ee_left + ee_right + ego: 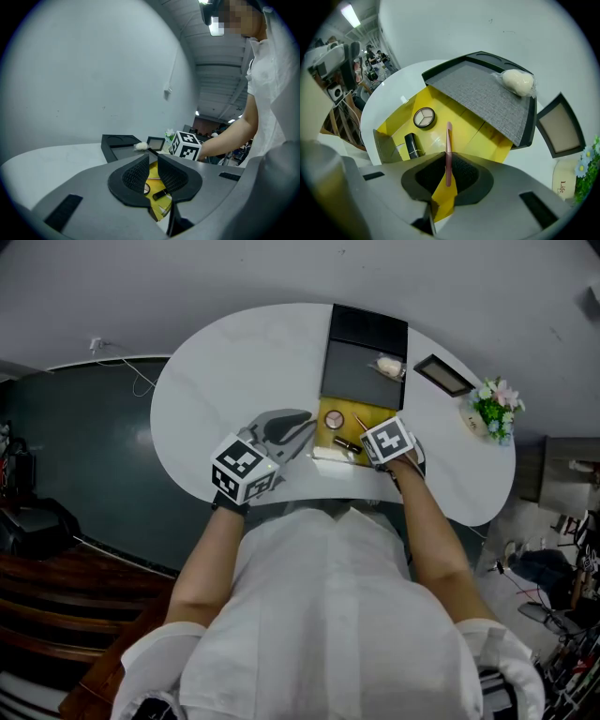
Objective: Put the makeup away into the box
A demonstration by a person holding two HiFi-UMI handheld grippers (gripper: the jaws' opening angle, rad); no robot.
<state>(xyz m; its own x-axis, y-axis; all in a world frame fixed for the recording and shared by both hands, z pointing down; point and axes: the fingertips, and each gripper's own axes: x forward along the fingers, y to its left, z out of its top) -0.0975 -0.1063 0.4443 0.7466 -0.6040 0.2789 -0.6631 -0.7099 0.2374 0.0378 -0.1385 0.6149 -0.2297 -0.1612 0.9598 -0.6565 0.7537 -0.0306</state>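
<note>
Soft, even light fills all three views and throws no hard shadows on the white table [216, 381]. In the right gripper view a ceiling strip light [349, 15] glows far beyond and left of the right gripper [448, 164]. Pale glare lies on the yellow box [464, 126] floor just ahead of its jaws. The pink stick [448, 136] in those jaws is sharp, while the gripper body nearest the lens is soft. Small ceiling lights [198, 113] shine far ahead and right of the left gripper [153, 161]. Both gripper views bend at the rims and darken in the corners.
</note>
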